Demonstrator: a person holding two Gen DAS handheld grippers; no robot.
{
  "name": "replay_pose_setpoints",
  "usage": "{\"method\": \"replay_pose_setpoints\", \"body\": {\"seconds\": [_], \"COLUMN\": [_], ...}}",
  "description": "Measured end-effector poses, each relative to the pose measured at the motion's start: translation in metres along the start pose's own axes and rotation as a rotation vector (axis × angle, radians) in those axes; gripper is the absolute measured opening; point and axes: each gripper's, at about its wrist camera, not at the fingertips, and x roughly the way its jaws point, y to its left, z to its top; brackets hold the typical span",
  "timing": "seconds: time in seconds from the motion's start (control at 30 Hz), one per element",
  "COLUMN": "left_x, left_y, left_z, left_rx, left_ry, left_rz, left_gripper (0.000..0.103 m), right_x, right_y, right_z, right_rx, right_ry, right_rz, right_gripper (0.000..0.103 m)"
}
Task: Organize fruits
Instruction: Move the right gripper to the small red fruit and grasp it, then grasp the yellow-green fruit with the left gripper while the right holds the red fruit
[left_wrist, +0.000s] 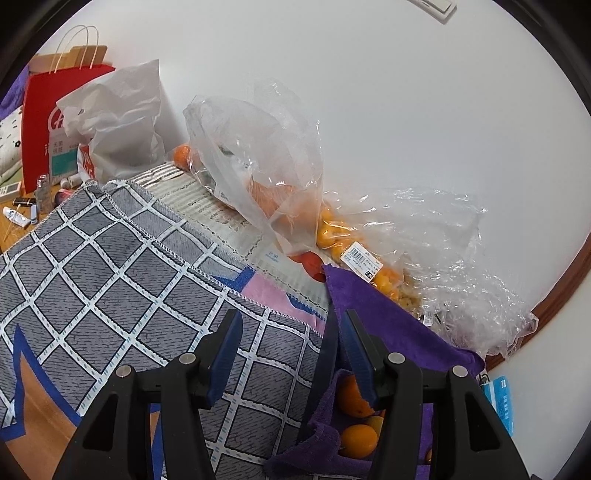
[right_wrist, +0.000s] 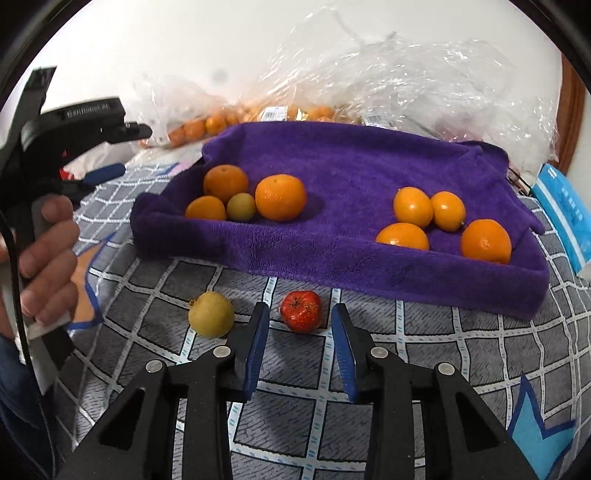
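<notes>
In the right wrist view, a small red fruit (right_wrist: 300, 311) lies on the grey checked cloth (right_wrist: 295, 406) at twelve o'clock from the right hand-held gripper (right_wrist: 300, 321), just beyond the blue pads (right_wrist: 258, 343) and centred on the gap. The jaws stand apart and nothing is pressed between them, so the gripper is judged open, with the gap only a little wider than the fruit. The fruit is nearly round, stem end up, so no long axis needs to be matched. The right hand is judged the nearer one; a short reach forward and down is called for.

At ten o'clock from the gripper, a yellow fruit (right_wrist: 211, 314) is seen just beside the left pad; it could be nudged. Directly behind the red fruit, at twelve o'clock, the raised front edge of the purple towel (right_wrist: 369, 266) is met. Two groups of oranges rest on the towel: one (right_wrist: 280, 197) at eleven o'clock, another (right_wrist: 485, 240) at two o'clock.

The left hand-held gripper (left_wrist: 291, 354) is held open and empty over the towel's corner, gripped by a hand (right_wrist: 48, 254) at nine o'clock. Clear plastic bags (left_wrist: 258, 155) of fruit lie further back.
</notes>
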Motion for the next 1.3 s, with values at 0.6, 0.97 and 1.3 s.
{"method": "replay_pose_setpoints", "body": {"seconds": [0.6,0.97,1.3], "left_x": [-0.014,-0.046,-0.058], "left_y": [-0.038,-0.083,-0.038], "left_z": [-0.016,-0.042,-0.105], "left_rx": [0.183,0.4,0.556], "left_ry": [-0.042,0.065,0.222], "left_rz": [-0.035,-0.117,0.067], "left_gripper": [0.053,0.054,0.053], "right_x": [-0.049,-0.109,-0.115], "right_y": [-0.034,-0.059,-0.06], "right_z": [-0.032,-0.066,-0.079], "right_rx": [0.067,0.139,0.193], "right_ry": [-0.061,-0.123,-0.165], "right_rz": [-0.094,-0.132,-0.101], "right_gripper": [0.025,0.025,0.025]}}
